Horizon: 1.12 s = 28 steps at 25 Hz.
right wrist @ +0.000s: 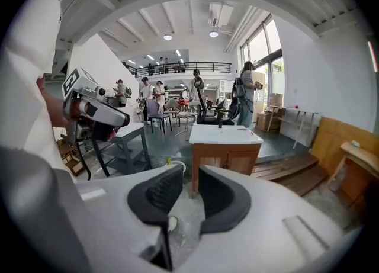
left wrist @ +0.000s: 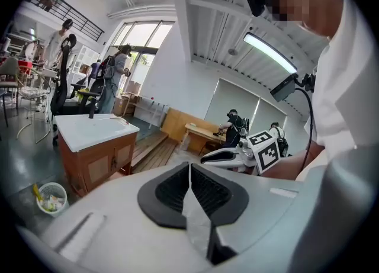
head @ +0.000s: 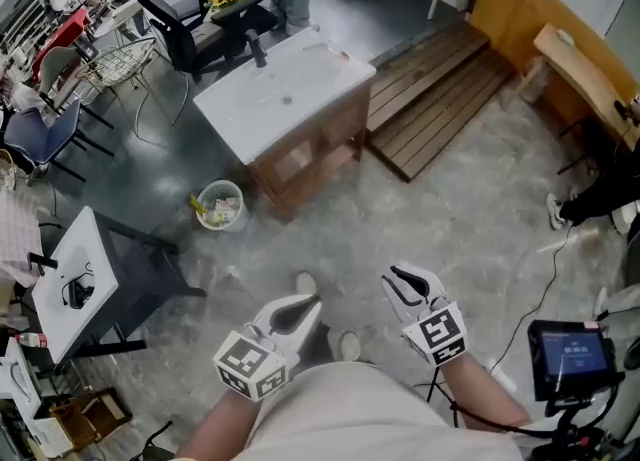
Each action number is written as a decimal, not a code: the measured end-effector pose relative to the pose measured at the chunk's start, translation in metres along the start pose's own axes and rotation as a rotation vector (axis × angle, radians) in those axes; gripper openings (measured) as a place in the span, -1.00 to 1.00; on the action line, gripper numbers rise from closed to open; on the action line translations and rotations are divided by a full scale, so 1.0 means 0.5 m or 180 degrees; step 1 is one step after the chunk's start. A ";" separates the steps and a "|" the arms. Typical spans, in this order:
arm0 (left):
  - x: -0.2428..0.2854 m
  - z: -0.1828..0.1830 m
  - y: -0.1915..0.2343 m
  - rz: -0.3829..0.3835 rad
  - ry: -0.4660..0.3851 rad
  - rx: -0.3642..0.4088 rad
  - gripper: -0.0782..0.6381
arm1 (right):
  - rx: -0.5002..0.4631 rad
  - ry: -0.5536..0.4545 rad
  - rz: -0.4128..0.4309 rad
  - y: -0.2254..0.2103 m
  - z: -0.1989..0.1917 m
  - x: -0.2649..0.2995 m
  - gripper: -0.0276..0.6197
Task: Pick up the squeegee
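A white-topped wooden sink cabinet stands a few steps ahead on the concrete floor, with a black upright fixture at its back edge. A slim thing lies on its far right part; I cannot tell whether it is the squeegee. My left gripper is held low in front of the body, its dark pads pressed together with nothing between them. My right gripper hangs beside it. Its pads stand apart with an empty gap. Both point toward the cabinet, well short of it.
A white waste basket with scraps sits left of the cabinet. Wooden pallets lie to its right. A small white table stands at left and an office chair behind. A screen on a stand and a floor cable are at right.
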<state>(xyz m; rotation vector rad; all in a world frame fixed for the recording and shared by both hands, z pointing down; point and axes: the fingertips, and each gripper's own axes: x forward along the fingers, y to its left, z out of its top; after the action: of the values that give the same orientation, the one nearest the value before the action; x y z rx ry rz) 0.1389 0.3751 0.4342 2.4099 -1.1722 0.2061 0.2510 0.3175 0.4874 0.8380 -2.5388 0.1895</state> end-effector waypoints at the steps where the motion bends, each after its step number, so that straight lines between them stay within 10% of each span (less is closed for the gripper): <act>1: 0.014 0.010 0.024 0.0001 -0.0018 -0.0005 -0.73 | -0.0005 0.0016 -0.0021 -0.019 0.006 0.019 -0.68; 16: 0.157 0.232 0.417 -0.0689 0.0002 0.0083 -0.76 | 0.0150 -0.0004 -0.0421 -0.257 0.264 0.395 -0.68; 28: 0.188 0.315 0.632 -0.0052 -0.0253 -0.0041 -0.76 | -0.0072 0.0071 -0.0323 -0.438 0.326 0.649 -0.68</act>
<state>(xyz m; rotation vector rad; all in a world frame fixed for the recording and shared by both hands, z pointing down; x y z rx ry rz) -0.0570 0.0663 0.4288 2.4356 -1.1843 0.0983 0.0883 -0.0741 0.4906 0.9481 -2.4659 0.1368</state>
